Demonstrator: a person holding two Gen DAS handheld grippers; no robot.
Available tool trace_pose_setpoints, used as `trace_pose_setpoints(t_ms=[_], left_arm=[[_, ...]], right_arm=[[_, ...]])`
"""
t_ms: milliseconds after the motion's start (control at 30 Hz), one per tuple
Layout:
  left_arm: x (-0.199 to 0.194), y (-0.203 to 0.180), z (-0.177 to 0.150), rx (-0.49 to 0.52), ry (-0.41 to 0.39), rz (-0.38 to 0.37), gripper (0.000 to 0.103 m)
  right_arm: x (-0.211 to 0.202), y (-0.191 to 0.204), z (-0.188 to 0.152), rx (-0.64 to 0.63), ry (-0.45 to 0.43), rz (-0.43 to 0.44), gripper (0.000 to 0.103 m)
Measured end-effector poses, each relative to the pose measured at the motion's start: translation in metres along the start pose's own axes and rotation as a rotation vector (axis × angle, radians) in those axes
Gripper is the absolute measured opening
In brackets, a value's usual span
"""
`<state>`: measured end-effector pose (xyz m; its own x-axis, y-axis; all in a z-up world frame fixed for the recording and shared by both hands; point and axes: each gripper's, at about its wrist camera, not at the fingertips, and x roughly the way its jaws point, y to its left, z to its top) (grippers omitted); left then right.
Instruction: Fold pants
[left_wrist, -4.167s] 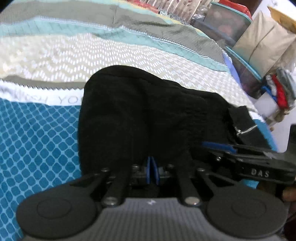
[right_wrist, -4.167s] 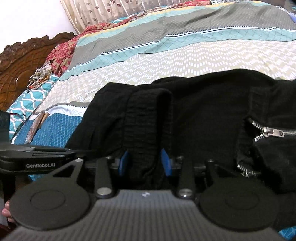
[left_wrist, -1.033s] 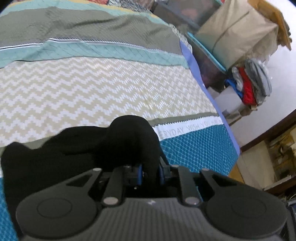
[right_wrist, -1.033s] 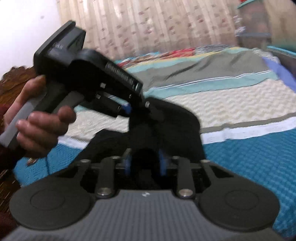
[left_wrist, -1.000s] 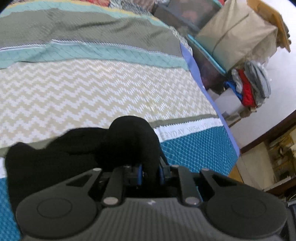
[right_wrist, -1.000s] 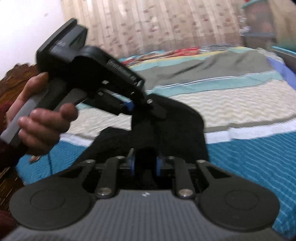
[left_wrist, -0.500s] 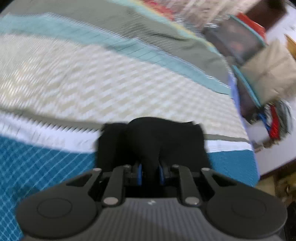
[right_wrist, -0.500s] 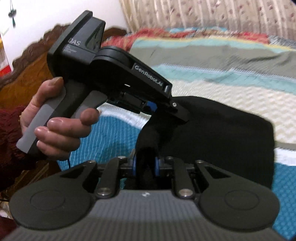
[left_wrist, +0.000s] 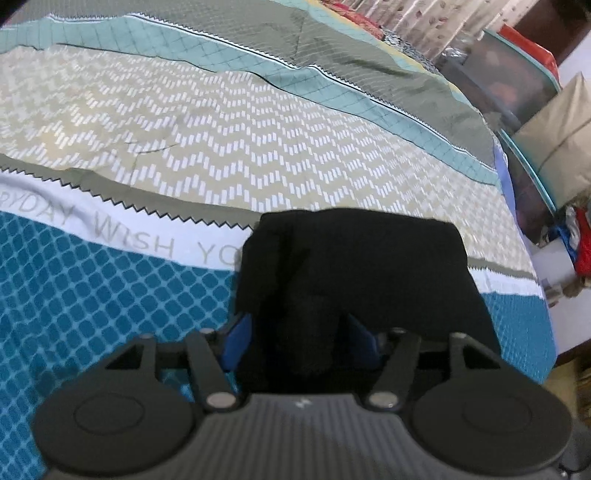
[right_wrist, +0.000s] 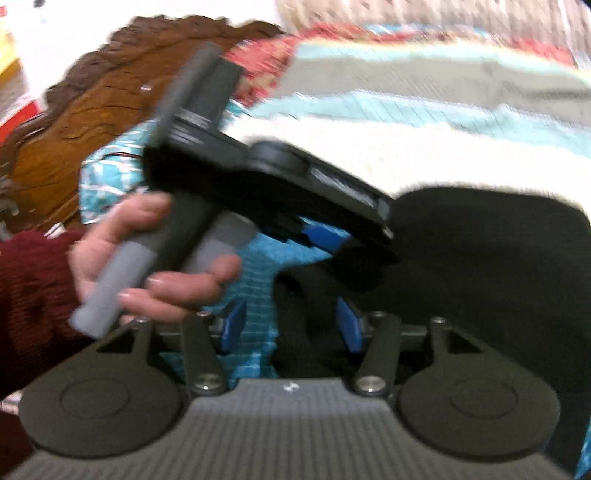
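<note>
The black pants (left_wrist: 354, 266) had been laid folded on the bed (left_wrist: 221, 147) and let go, both the left gripper (left_wrist: 301, 332) and right gripper (right_wrist: 290, 325) spread wide, so the fold looked done.

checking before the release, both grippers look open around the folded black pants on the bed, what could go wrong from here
1. In both wrist views a bunched ridge of the pants sits between the spread fingers of the left gripper and right gripper; pulling back could snag it and undo the fold.
2. The pants lie near the edge of the bed, so a drag could pull them off.
</note>
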<state>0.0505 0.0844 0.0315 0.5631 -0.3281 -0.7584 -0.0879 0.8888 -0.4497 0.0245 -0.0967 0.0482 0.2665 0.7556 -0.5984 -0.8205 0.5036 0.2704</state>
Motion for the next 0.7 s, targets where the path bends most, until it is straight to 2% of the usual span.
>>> trace_pose_setpoints(t_ms=[100,267,433,533,633,700], left_arm=[[-0.007,0.001,-0.011,0.003,0.001,-0.004,0.059],[-0.013,0.007,-0.026,-0.018,0.005,0.007,0.062],[-0.029,0.008,-0.035,-0.033,-0.016,-0.028,0.062],[-0.029,0.005,-0.039,-0.017,-0.012,-0.023,0.062],[-0.020,0.009,-0.044,-0.026,0.003,-0.008,0.064],[-0.013,0.015,-0.048,-0.045,0.013,-0.001,0.075]], right_arm=[[-0.004,0.007,0.000,-0.055,0.020,0.028,0.058],[0.009,-0.005,-0.002,0.010,0.083,0.041,0.059],[-0.008,0.014,-0.003,-0.081,0.040,0.014,0.058],[-0.013,0.019,-0.004,-0.130,0.014,0.028,0.058],[-0.008,0.023,-0.009,-0.161,0.046,0.020,0.058],[0.002,0.015,-0.009,-0.129,0.091,0.022,0.058]])
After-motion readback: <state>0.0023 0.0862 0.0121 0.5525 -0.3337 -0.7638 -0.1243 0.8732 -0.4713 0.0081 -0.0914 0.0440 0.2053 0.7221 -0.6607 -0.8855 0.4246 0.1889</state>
